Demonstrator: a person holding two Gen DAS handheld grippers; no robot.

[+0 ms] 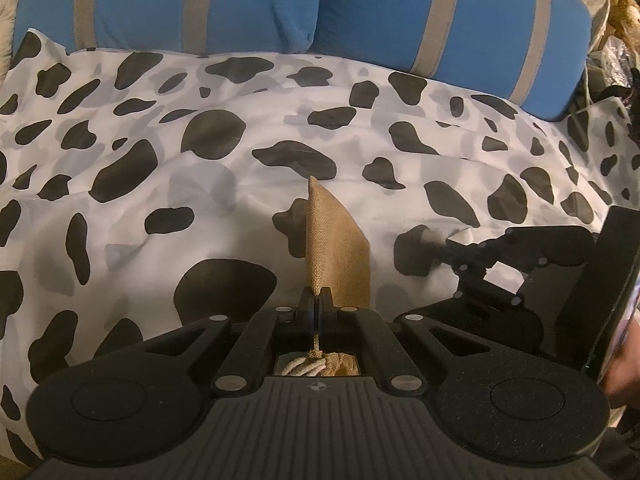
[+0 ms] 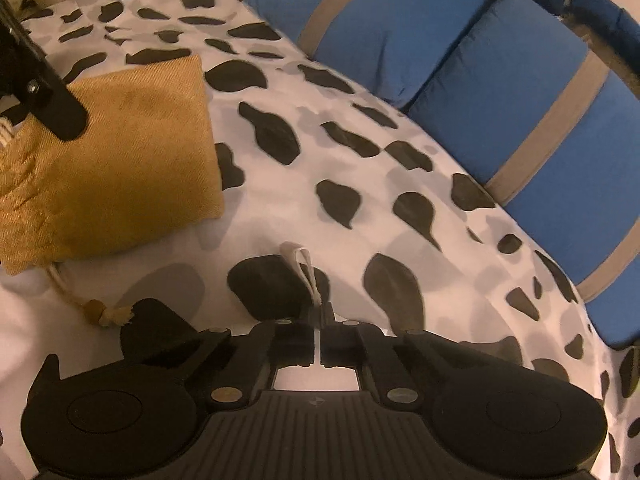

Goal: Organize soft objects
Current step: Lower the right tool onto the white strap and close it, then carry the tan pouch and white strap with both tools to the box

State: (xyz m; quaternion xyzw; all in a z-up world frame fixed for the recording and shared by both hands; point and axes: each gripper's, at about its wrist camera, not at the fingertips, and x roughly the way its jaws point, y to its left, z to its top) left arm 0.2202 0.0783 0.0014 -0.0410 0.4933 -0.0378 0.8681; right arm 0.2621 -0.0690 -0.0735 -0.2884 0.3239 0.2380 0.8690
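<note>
Ahead of my left gripper (image 1: 316, 300) lie striped blue cushions (image 1: 256, 4); its jaws pinch the coarse burlap pouch (image 1: 334, 248) upright. My right gripper (image 2: 320, 316), just beside, has clamped a fold of smooth spotted sheet (image 2: 304, 268).

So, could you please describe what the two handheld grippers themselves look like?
Both the left gripper and the right gripper are matte black: a ribbed central body, two round textured housings, linkage arms with silver pivot pins, and narrow black fingers. A small compass-like mark sits on each body. No cables or sleeves show.
</note>
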